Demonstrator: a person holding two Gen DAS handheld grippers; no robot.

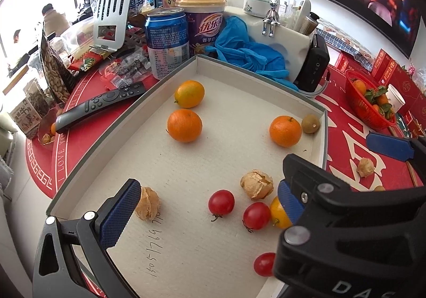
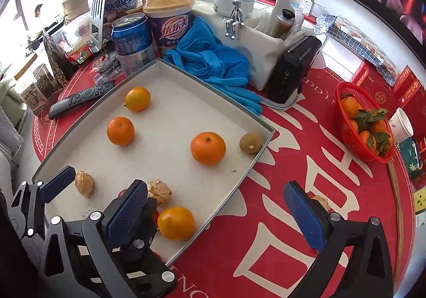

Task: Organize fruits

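Observation:
A shallow white tray (image 1: 186, 165) holds three oranges (image 1: 184, 125), a small green-brown fruit (image 1: 310, 123), two papery husked fruits (image 1: 257, 184), three cherry tomatoes (image 1: 221, 202) and a yellow-orange fruit (image 2: 175, 223). My left gripper (image 1: 205, 210) stands open over the tray's near end. One husked fruit (image 1: 147, 203) lies by its left finger, and the tomatoes lie loose between the fingers. My right gripper (image 2: 215, 215) is open astride the tray's (image 2: 165, 143) near right corner, beside the yellow-orange fruit. Another husked fruit (image 2: 320, 201) lies on the red mat behind its right finger.
A red basket (image 2: 346, 138) of leafy oranges and a paper cup (image 2: 402, 125) stand at the right. Behind the tray are a remote (image 1: 101, 106), a blue can (image 1: 166, 42), a purple cup (image 1: 206, 24), blue gloves (image 1: 245, 50) and a black device (image 1: 314, 63).

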